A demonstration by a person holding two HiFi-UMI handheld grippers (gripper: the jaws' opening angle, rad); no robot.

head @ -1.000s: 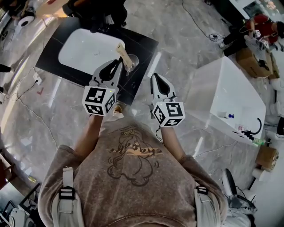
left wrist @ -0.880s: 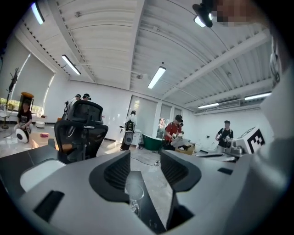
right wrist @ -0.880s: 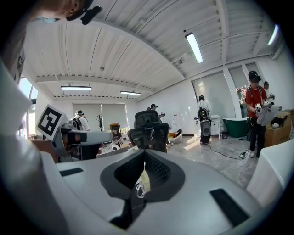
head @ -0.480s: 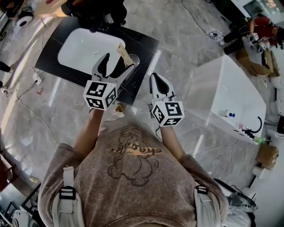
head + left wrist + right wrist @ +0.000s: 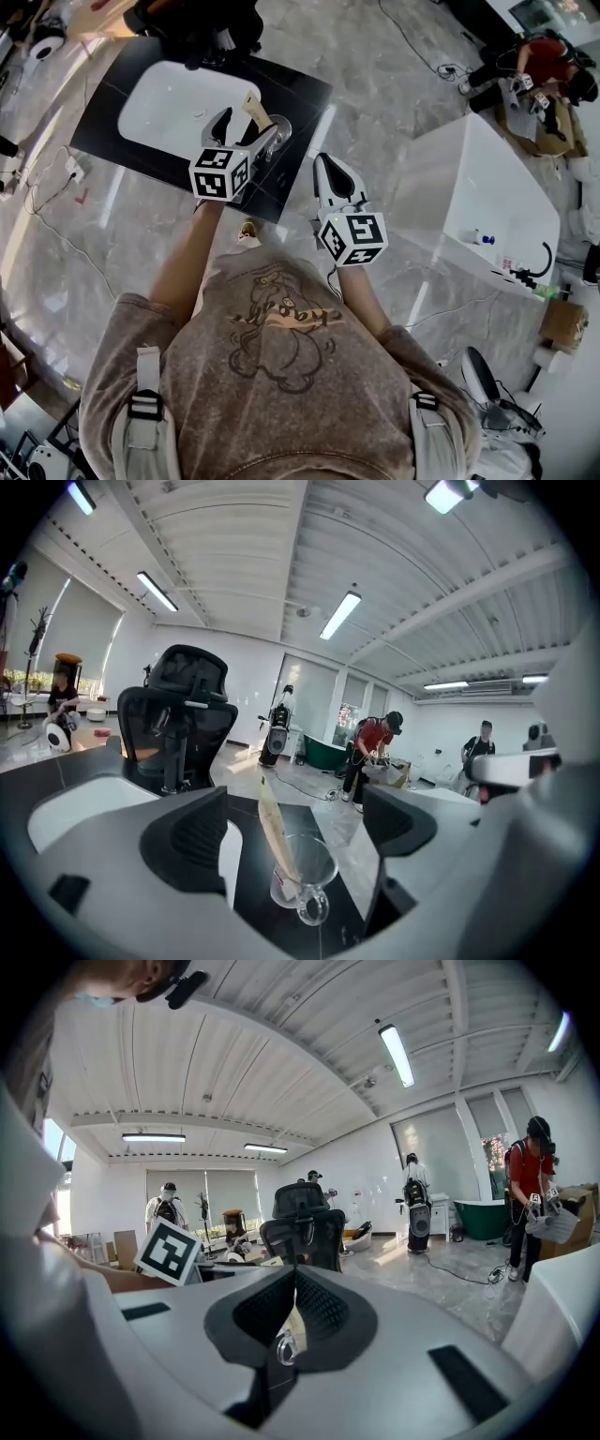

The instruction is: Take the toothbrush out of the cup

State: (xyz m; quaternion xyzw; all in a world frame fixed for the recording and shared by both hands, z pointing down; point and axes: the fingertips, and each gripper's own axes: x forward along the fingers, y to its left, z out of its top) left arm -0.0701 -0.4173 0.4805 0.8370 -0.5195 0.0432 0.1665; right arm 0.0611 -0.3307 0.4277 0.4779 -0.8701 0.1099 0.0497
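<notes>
A clear glass cup with a handle stands on the black counter, right of the white basin. In it leans a toothbrush in pale beige wrapping. My left gripper has just been opening and is open wide. In the left gripper view the cup and the toothbrush stand ahead between the jaws of the left gripper, and the pads touch neither. My right gripper hangs shut and empty, nearer me and right of the cup. Seen from its own camera, the right gripper shows the cup only through the slit.
A white basin is sunk into the counter left of the cup. A black office chair stands behind the counter. A white block is at the right. Cables lie on the marble floor, and people stand far off.
The left gripper's jaws went from shut to wide open. It then moved forward and down toward the cup. The right gripper stayed put.
</notes>
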